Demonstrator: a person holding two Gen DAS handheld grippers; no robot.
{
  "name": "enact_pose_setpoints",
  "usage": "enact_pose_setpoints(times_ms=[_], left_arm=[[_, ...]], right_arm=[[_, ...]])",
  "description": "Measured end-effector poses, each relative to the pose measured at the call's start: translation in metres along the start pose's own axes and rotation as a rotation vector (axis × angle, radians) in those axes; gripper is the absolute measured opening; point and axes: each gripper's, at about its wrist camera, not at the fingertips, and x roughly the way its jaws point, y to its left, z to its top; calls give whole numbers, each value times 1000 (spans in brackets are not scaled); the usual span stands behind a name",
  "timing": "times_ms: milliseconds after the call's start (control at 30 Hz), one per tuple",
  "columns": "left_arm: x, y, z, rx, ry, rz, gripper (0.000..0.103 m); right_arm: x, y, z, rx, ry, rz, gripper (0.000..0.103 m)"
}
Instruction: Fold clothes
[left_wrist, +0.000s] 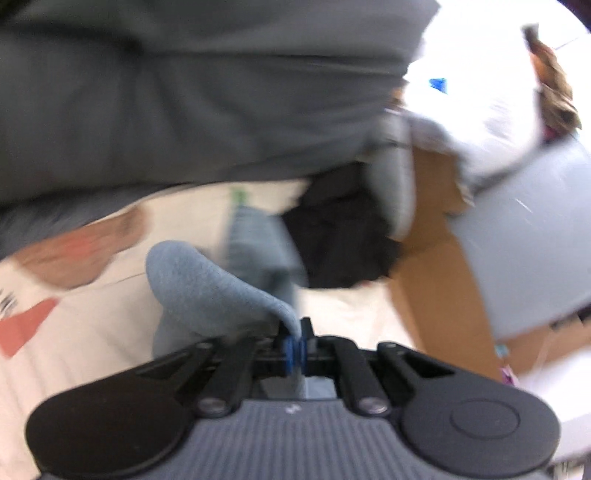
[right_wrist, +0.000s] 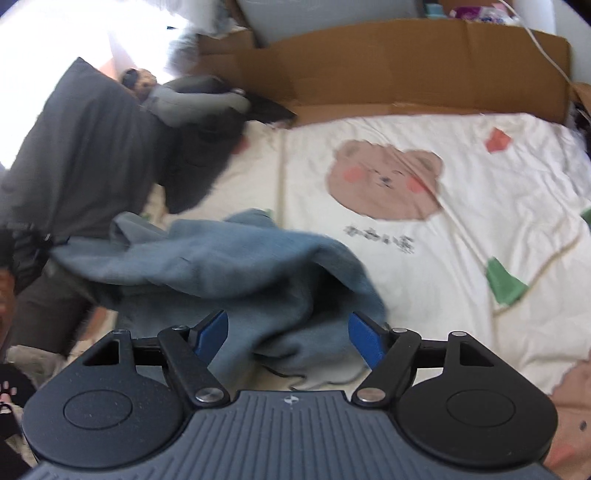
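Nearest the lens, the left gripper (left_wrist: 297, 349) pinches an edge of the blue-grey garment (right_wrist: 221, 258), which lies crumpled near the bedspread's (right_wrist: 461, 206) left edge. The right gripper (right_wrist: 288, 332) stands spread over it, apparently gripping nothing. Folding looks barely begun.

soft matt blue knit garment (right_wrist: 236, 258), smooth cotton bedsheet (right_wrist: 461, 221), rough brown cardboard (right_wrist: 369, 70)

Your left gripper (left_wrist: 295, 349) and right gripper (right_wrist: 288, 339) look alike: ribbed grey-blue housing, round black discs at both lower corners, black linkage arms with silver screws. Blue pads (right_wrist: 364, 338) line the fingertips.
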Motion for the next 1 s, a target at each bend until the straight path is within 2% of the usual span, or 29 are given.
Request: enact_pose_setpoints(times_ms=[100, 233, 367, 533, 667, 733, 767, 800, 900, 933, 1000], left_arm=[[0, -39, 0, 98, 49, -66, 3], [9, -85, -15, 235, 144, -136, 3], [16, -122, -35, 339, 233, -194, 3], [18, -155, -58, 436, 323, -286, 3], [12, -183, -72, 501, 386, -386, 3], [10, -197, -78, 532, 420, -434, 3], [9, -203, -81, 551, 437, -455, 3], [10, -208, -85, 579, 450, -462, 3], [15, -216, -93, 631, 479, -454, 6], [17, -217, -94, 632, 483, -445, 11], [17, -213, -88, 630, 459, -414, 29]], right_arm=[[-1, 14, 11, -22, -12, 63, 78], [5, 37, 27, -42, -2, 180, 78], [12, 69, 39, -127, -10, 234, 79], [28, 100, 54, -182, -18, 255, 79], [35, 107, 65, -157, -65, 240, 78], [37, 104, 71, -123, -97, 228, 66], [38, 100, 74, -103, -106, 238, 38], [40, 96, 76, -84, -102, 264, 5], [41, 85, 80, -65, -91, 258, 2], [40, 78, 80, -60, -95, 233, 2], [35, 58, 77, -17, -96, 179, 2]])
